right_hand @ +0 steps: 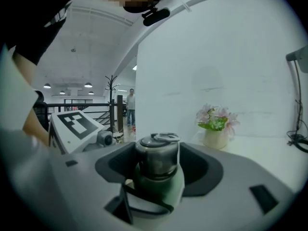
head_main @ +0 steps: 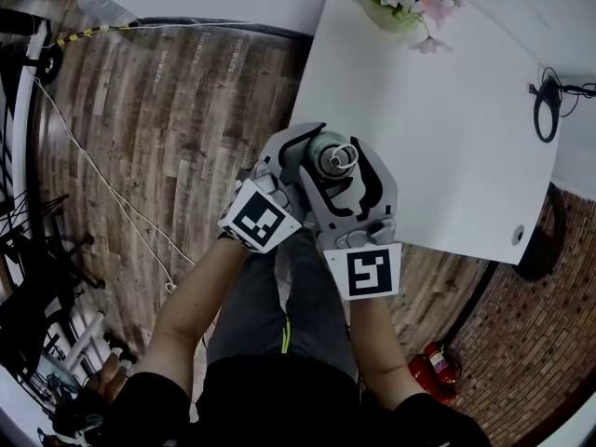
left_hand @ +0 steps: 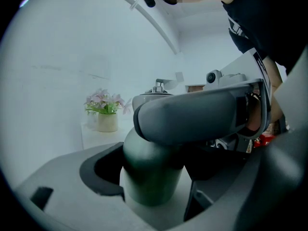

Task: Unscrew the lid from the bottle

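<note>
Green bottle [left_hand: 149, 162] is clamped at its body by the left gripper [left_hand: 153, 189], held beyond the near left edge of the table [head_main: 447, 138]. Its steel lid [right_hand: 156, 154] appears to be closed upon by the right gripper [right_hand: 159, 171], though pad contact is poorly seen. The body should be kept fixed while the lid is turned squarely, without tilt.

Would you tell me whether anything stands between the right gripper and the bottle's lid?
Nothing visible does: the lid sits between the jaws of the right gripper, while the left gripper holds the bottle lower down.
</note>
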The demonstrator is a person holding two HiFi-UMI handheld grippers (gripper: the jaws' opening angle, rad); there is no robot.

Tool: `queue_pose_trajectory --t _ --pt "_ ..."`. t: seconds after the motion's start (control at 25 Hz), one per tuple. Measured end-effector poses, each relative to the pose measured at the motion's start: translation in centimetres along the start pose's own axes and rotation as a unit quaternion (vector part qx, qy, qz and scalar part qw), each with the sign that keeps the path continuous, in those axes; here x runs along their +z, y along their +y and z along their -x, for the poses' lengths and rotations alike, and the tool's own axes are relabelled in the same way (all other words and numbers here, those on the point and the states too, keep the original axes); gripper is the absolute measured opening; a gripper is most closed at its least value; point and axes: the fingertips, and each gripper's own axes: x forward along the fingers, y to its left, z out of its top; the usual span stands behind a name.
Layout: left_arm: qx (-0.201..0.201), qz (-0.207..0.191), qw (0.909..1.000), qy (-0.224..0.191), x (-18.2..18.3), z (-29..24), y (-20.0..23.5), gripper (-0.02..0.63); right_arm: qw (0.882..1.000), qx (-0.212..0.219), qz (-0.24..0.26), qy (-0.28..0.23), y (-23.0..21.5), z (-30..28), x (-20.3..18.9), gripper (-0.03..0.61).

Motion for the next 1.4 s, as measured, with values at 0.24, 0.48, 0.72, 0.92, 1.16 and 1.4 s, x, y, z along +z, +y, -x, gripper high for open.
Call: queue_pose_trajectory --t 0.24,0.48,0.72,0.92,1.16,1.4 --pt "0.0 0.002 1.0 -0.001 0.0 -0.1 0.0 0.37 1.0 0.003 0.004 0.01 0.0 0.0 -0.4 0.27" --pt "0.0 0.005 1.0 -0.002 -0.1 -0.1 0.0 0.37 1.0 -0.001 0.028 0.008 0.0 -0.2 -0.2 0.272" --pt "0.0 0.012 0.9999 0.003 -0.6 0.0 -0.2 0.37 0.999 0.011 0.034 0.011 0.1 -0.2 -0.3 0.27" --pt "0.003 0.019 0.9998 0.003 -1.1 0.0 -0.2 0.37 0.991 0.129 0.001 0.032 0.6 0.2 -1.3 0.27" --pt "-0.002 0.009 1.0 0.0 -0.3 0.0 -0.1 0.37 0.937 0.342 0.038 0.053 1.6 0.5 -0.9 0.27" --pt "-0.004 0.005 1.0 -0.002 -0.1 -0.1 -0.1 0.37 0.933 0.354 0.051 0.032 1.8 0.4 -0.6 0.27"
